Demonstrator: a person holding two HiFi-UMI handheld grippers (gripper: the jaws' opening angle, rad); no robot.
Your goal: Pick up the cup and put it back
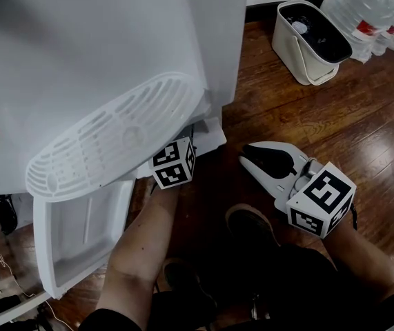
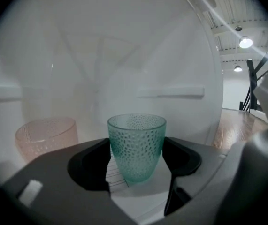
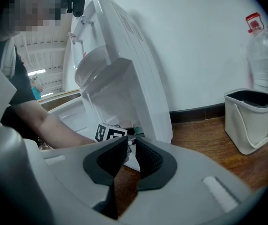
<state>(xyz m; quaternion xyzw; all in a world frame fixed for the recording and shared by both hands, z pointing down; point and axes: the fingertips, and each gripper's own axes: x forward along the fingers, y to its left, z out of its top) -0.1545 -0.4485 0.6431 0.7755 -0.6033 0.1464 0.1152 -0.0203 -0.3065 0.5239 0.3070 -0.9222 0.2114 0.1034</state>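
Your left gripper (image 2: pixel 136 154) grips the green cup (image 2: pixel 136 139) inside the white cabinet (image 2: pixel 101 60); your right gripper (image 3: pixel 130 157) hangs nearly closed, empty. Drift toward 9 o'clock and you could knock the pink cup (image 2: pixel 44 136) there.

Dark wood floor (image 1: pixel 362 116); white wall (image 3: pixel 209 41); cream bin (image 1: pixel 288 45); water bottles (image 1: pixel 370 5).
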